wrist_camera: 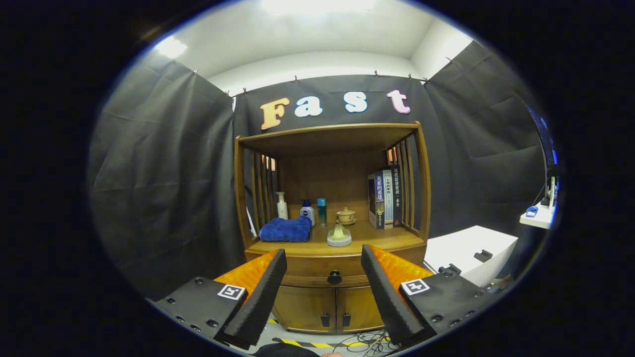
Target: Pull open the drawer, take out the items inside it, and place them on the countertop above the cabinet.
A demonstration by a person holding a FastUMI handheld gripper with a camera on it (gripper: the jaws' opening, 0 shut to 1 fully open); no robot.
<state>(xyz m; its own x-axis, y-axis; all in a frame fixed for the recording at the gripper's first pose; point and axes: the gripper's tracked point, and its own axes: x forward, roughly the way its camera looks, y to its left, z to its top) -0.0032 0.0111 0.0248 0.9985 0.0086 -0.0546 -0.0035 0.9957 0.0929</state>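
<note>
A wooden cabinet (332,248) stands against the booth wall some way beyond my fingers. Its drawer (317,270) sits shut under the countertop (387,239), with a round dark knob (334,277) showing between my fingertips. My gripper (323,254) is open, its fingers spread wide and holding nothing, still well short of the knob. What lies inside the drawer is hidden.
On the countertop rest a folded blue towel (286,230), a white bottle (282,205), a blue-capped bottle (307,211), a teal can (322,211), a small teapot (346,215), a pale dish (339,236) and upright books (385,198). Two lower doors (327,308). A white box (471,250) stands right; cables (367,339) lie on the floor.
</note>
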